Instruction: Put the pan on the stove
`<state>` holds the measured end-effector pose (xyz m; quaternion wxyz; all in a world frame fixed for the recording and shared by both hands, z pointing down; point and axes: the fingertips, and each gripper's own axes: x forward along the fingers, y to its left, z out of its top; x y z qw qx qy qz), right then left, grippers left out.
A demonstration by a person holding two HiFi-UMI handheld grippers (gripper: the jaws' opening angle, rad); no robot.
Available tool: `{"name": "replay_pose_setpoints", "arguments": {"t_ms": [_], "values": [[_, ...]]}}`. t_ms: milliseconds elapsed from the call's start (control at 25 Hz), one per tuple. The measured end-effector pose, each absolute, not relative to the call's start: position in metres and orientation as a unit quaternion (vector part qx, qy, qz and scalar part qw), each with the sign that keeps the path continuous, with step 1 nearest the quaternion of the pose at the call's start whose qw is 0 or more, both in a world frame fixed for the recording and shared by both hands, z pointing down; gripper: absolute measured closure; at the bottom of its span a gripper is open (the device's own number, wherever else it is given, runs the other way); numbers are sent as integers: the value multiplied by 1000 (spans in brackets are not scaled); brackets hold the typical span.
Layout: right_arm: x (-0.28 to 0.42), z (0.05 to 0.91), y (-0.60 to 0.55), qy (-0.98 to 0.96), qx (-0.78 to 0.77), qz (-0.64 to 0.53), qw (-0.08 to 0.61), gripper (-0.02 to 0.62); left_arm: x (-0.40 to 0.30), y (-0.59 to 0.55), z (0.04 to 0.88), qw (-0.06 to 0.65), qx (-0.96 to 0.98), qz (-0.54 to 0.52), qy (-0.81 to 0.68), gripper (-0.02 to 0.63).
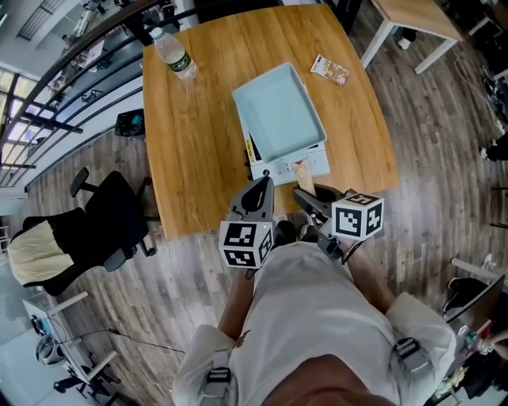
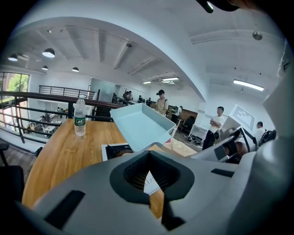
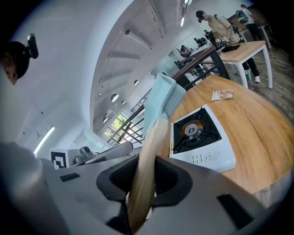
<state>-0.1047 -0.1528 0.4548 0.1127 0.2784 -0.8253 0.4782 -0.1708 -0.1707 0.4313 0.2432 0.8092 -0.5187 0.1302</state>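
Observation:
A light blue square pan point(image 1: 278, 111) hangs over the white single-burner stove point(image 1: 274, 168) on the wooden table point(image 1: 190, 158). Its pale wooden handle point(image 1: 302, 170) points toward me. My right gripper point(image 1: 302, 194) is shut on that handle point(image 3: 149, 156); the pan point(image 3: 161, 101) tilts up to the left of the stove point(image 3: 197, 135), whose burner is bare. My left gripper point(image 1: 262, 186) sits beside it at the table's near edge, jaws together and empty. From the left gripper point(image 2: 154, 183), the pan point(image 2: 140, 126) floats above the stove point(image 2: 112, 150).
A water bottle point(image 1: 175, 57) stands at the table's far left corner, and a small packet point(image 1: 330, 70) lies at the far right. A black office chair point(image 1: 95, 226) is left of the table. A second table point(image 1: 413, 20) stands beyond. People stand in the background.

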Motion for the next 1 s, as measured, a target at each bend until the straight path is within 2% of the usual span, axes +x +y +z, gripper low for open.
{"name": "replay_pose_setpoints", "arguments": {"t_ms": [480, 1000], "values": [[-104, 475, -166, -811, 285, 500, 104, 499, -166, -189, 446, 256, 813, 141, -503, 588], [-92, 511, -188, -804, 251, 523, 129, 499, -158, -210, 480, 285, 787, 161, -523, 588]]}}
